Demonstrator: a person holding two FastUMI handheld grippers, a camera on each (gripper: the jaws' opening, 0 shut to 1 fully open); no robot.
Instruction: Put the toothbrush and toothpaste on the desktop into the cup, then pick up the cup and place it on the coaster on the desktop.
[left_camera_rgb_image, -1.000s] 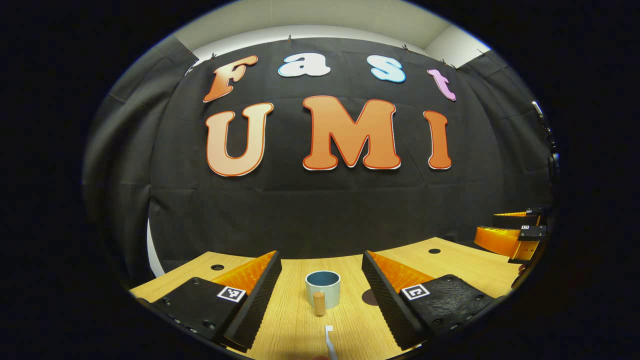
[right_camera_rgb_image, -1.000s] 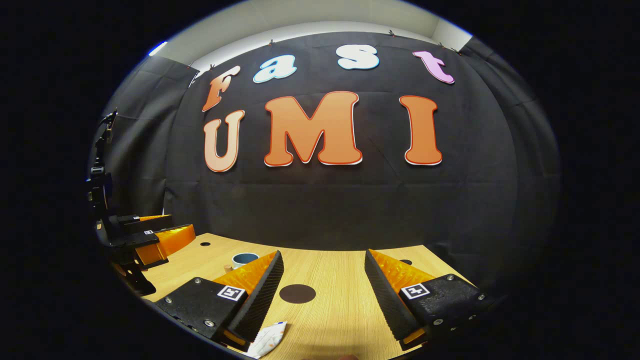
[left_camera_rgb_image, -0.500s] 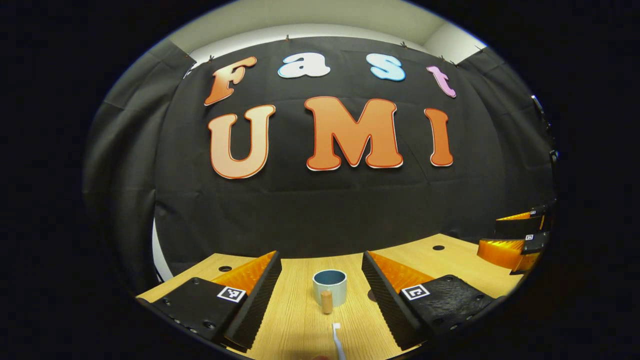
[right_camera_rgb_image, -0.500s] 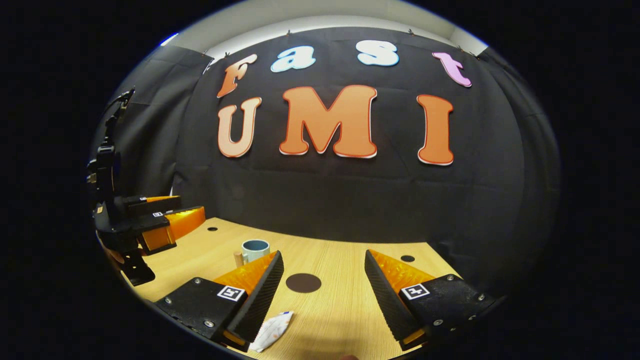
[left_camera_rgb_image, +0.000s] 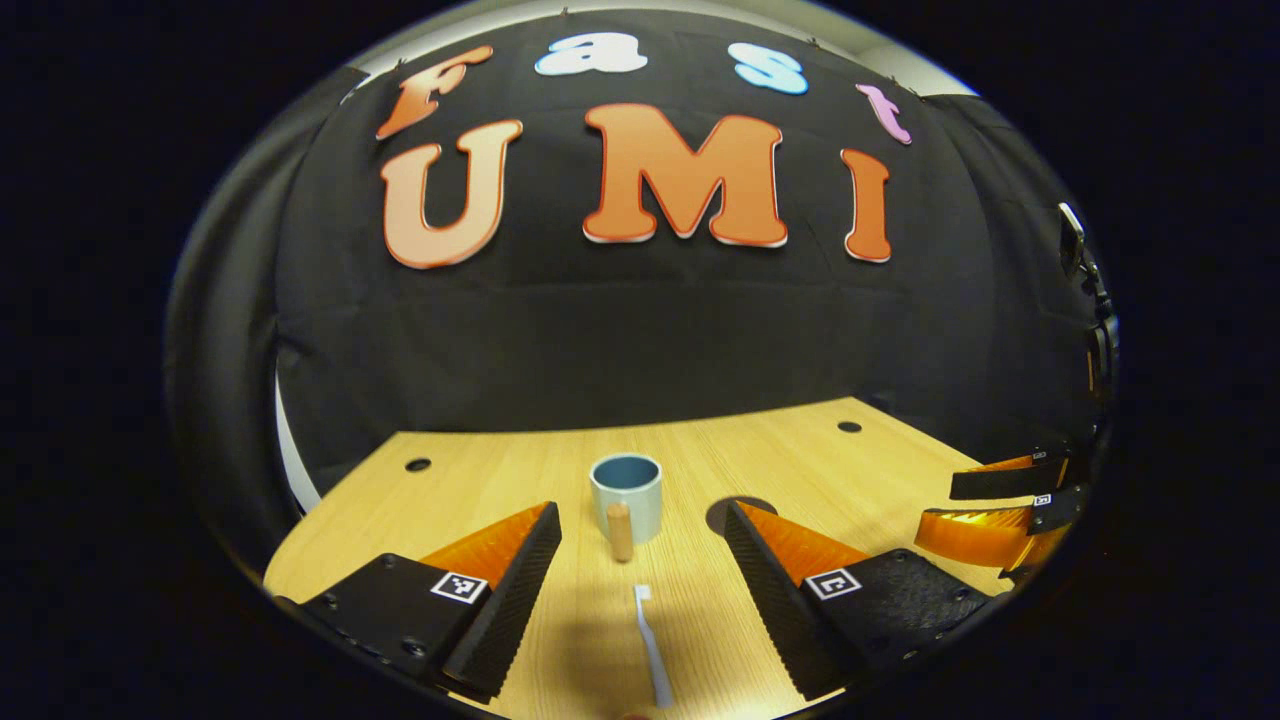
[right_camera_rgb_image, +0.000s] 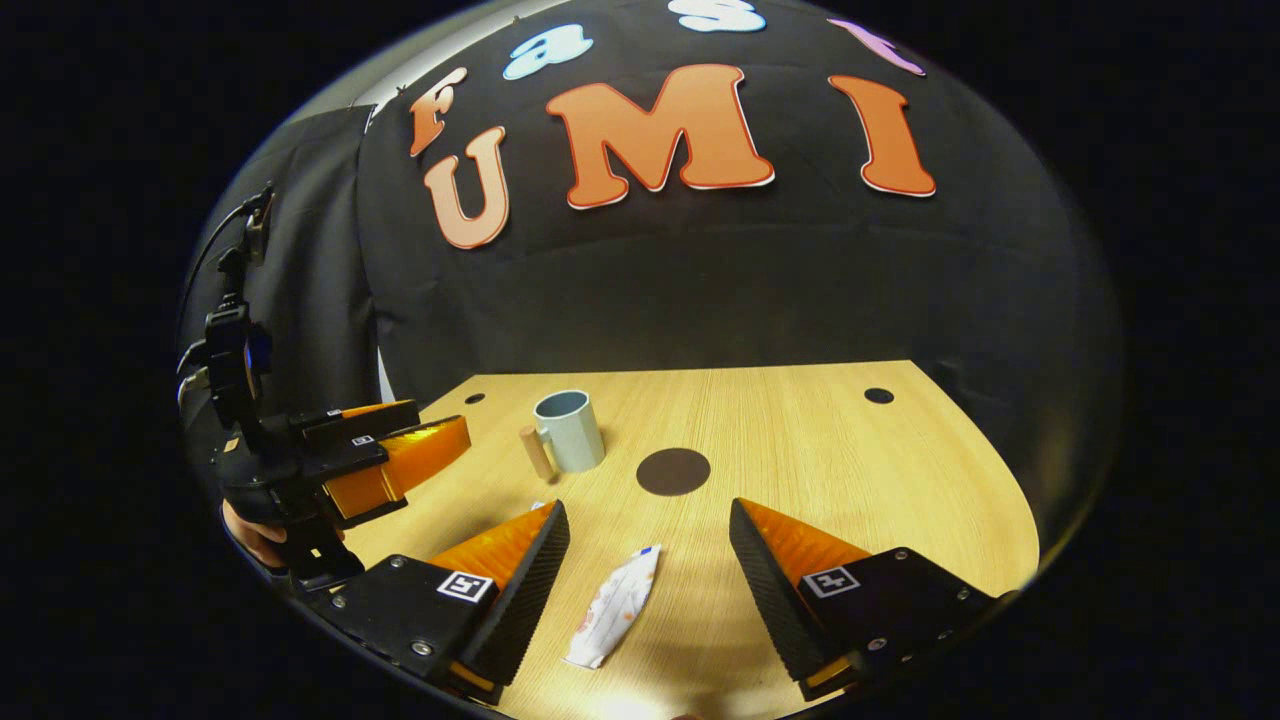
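Both grippers gape wide, empty. We risk our left gripper (left_camera_rgb_image: 642, 590) skidding the thin white toothbrush (left_camera_rgb_image: 651, 646) toward twelve o'clock, into the pale blue wooden-handled cup (left_camera_rgb_image: 626, 496).

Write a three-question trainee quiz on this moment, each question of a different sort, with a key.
1. True or false: the toothbrush is already in the cup.
2. What lies between the right gripper's fingers? A toothpaste; B coaster; C cup.
3. Fill in: the left gripper's jaws are ____.

Key: 1 false, it lies on the desktop; 2 A; 3 open.
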